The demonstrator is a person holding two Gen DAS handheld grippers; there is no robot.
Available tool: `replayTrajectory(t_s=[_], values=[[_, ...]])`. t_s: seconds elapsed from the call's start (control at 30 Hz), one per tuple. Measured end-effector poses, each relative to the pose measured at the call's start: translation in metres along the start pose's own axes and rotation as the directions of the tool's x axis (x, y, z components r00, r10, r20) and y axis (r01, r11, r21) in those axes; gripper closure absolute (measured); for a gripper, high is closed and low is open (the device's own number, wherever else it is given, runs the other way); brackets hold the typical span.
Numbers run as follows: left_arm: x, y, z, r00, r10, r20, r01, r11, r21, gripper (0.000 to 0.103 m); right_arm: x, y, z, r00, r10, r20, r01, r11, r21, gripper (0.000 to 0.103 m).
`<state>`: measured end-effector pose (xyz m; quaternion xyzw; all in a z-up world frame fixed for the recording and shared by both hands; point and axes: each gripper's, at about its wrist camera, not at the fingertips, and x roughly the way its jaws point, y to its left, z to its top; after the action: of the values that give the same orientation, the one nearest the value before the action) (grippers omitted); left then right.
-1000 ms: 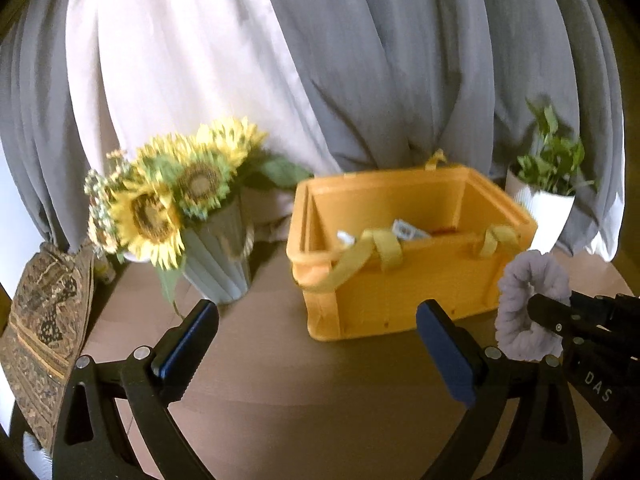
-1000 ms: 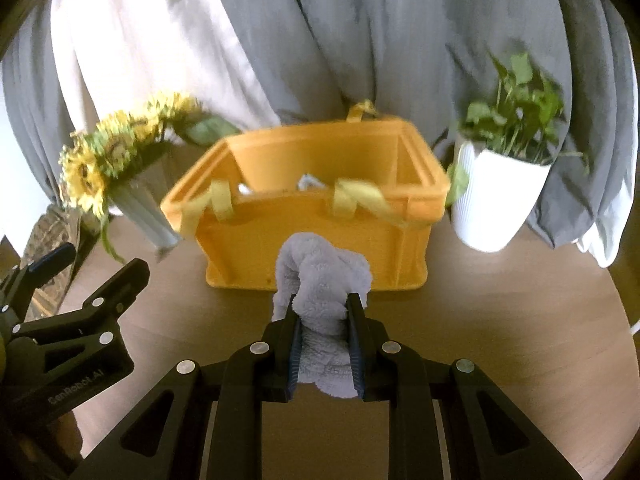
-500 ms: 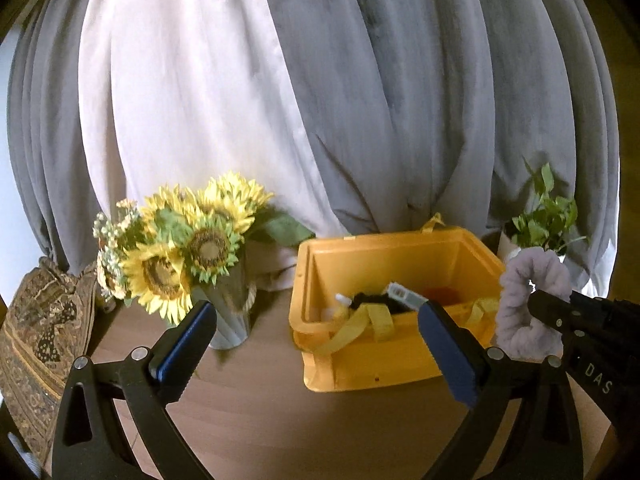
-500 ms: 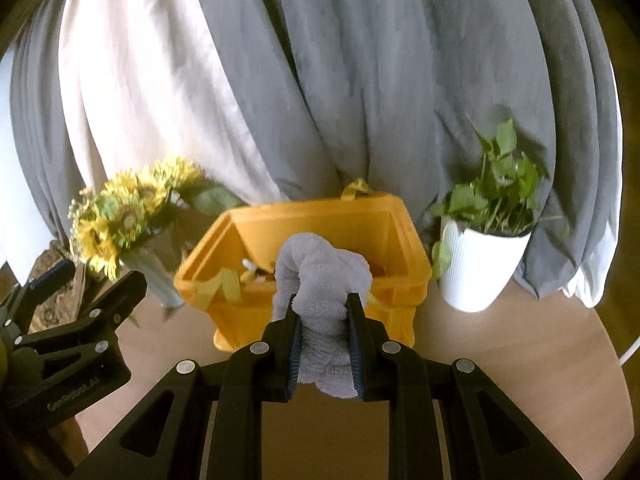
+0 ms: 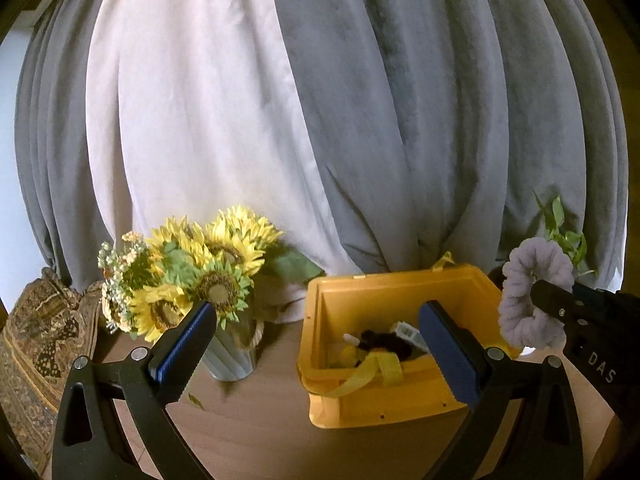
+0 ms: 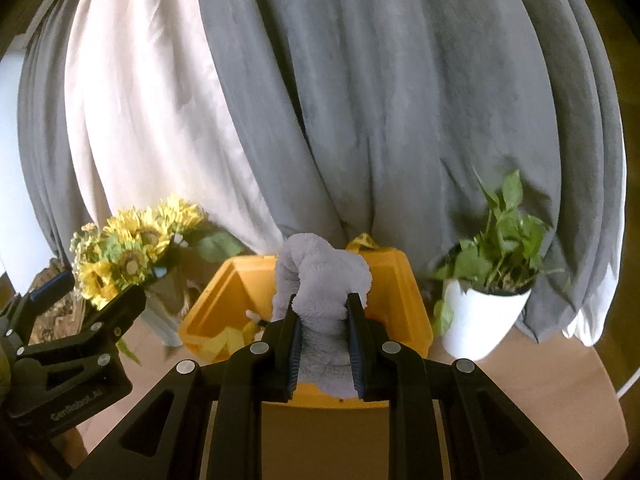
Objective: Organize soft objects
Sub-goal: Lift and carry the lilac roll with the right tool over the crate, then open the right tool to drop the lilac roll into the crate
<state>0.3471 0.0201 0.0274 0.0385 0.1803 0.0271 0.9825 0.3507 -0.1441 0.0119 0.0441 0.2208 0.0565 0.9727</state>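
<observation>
My right gripper is shut on a fluffy lavender scrunchie and holds it in the air just in front of the yellow crate. In the left wrist view the scrunchie hangs at the crate's right edge. The yellow crate stands on the wooden table and holds several small items, one dark and one white. My left gripper is open and empty, raised in front of the crate's left side.
A vase of sunflowers stands left of the crate. A white pot with a green plant stands to its right. Grey and white curtains hang behind. A patterned cloth lies at the far left.
Both grippers have risen and tilted up, so the crate sits lower in view and its inside shows. The right gripper has carried the scrunchie closer to the crate.
</observation>
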Motion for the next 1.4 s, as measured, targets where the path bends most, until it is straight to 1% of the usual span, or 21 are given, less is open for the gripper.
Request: replayTrajectory(t_s=[0.33,0.53,1.0,1.37,1.4], values=[[0.020,0.005,0.013,0.999,0.025,0.021,-0.025,1.000,-0.005,0.000,0.024,0.004,0.017,1.000,-0.001,0.017,0.001,1.000,-0.013,0.081],[0.039,0.005,0.013,0.999,0.034,0.007,-0.034,0.999,-0.004,0.000,0.045,0.003,0.021,1.000,0.005,0.000,-0.005,1.000,-0.015,0.081],[0.094,-0.002,-0.006,0.993,0.059,-0.098,-0.057,0.998,0.018,0.000,0.110,-0.007,0.008,0.994,0.005,-0.113,-0.004,1.000,0.005,0.081],[0.123,-0.001,-0.021,0.984,0.084,-0.156,-0.079,0.996,0.038,0.000,0.157,-0.011,-0.012,0.973,0.011,-0.231,-0.007,1.000,0.019,0.081],[0.124,-0.001,-0.022,0.983,0.086,-0.159,-0.081,0.996,0.040,0.000,0.159,-0.011,-0.015,0.972,0.010,-0.236,-0.006,1.000,0.019,0.079]])
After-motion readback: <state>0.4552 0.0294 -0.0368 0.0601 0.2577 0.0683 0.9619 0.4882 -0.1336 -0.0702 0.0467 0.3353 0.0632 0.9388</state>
